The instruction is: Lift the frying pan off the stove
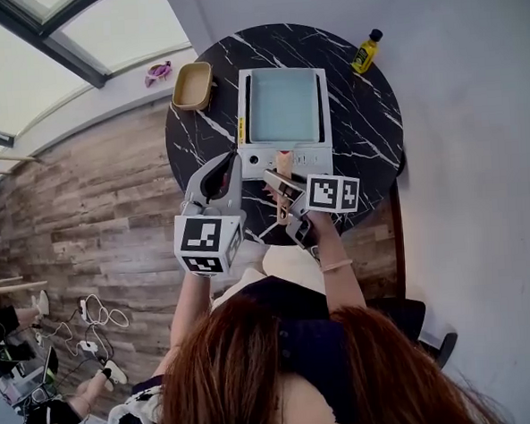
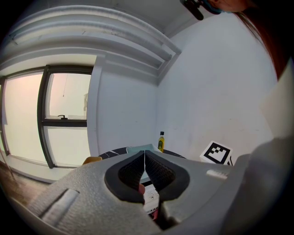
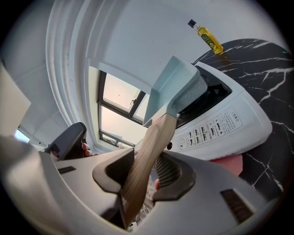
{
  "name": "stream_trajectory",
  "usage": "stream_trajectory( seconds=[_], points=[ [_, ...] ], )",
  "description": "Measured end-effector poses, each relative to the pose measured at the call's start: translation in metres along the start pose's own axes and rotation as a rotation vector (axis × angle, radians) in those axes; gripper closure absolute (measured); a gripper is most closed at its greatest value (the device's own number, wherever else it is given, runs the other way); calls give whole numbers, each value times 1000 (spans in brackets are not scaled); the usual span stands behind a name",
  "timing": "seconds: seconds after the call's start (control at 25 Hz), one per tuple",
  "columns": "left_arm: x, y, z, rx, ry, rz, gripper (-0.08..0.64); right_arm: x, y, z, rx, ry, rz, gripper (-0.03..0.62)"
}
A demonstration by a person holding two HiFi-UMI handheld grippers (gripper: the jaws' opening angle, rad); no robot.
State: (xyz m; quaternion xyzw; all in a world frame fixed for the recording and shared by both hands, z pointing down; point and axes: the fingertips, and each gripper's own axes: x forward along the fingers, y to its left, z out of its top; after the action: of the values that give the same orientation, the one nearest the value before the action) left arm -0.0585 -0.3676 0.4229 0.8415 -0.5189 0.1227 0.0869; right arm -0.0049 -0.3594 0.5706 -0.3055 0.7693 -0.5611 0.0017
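Observation:
A pale blue square frying pan (image 1: 283, 105) sits over the white stove (image 1: 286, 153) on the round black marble table (image 1: 372, 128). Its wooden handle (image 1: 284, 165) points toward me. My right gripper (image 1: 284, 195) is shut on that handle (image 3: 149, 151), which runs up between the pads to the pan (image 3: 177, 87). In the right gripper view the pan's near edge stands a little above the stove's dark top (image 3: 213, 94). My left gripper (image 1: 220, 175) hovers at the stove's front left, its jaws (image 2: 144, 158) shut together and holding nothing.
A yellow oil bottle (image 1: 365, 52) stands at the table's far right. A tan dish (image 1: 192, 86) lies at the far left edge. A reddish flat thing (image 3: 227, 163) pokes out under the stove's front. Wooden floor surrounds the table, and a white wall is on the right.

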Motion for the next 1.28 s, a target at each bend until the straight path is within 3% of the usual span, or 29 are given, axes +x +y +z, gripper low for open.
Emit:
stream_trajectory(
  seconds=[0.36,0.56,1.28],
  points=[
    [-48,-16,19,5,-47,-15,546,-35,41,-22,-45,-34,-4,446],
    [-37,-10,10,9,-54,-17,546,-28,31,-20,-50,-38,-5,446],
    [-80,-9,8,21,-91,-17,546,-46,59,-51,-81,-48,1,445]
  ],
)
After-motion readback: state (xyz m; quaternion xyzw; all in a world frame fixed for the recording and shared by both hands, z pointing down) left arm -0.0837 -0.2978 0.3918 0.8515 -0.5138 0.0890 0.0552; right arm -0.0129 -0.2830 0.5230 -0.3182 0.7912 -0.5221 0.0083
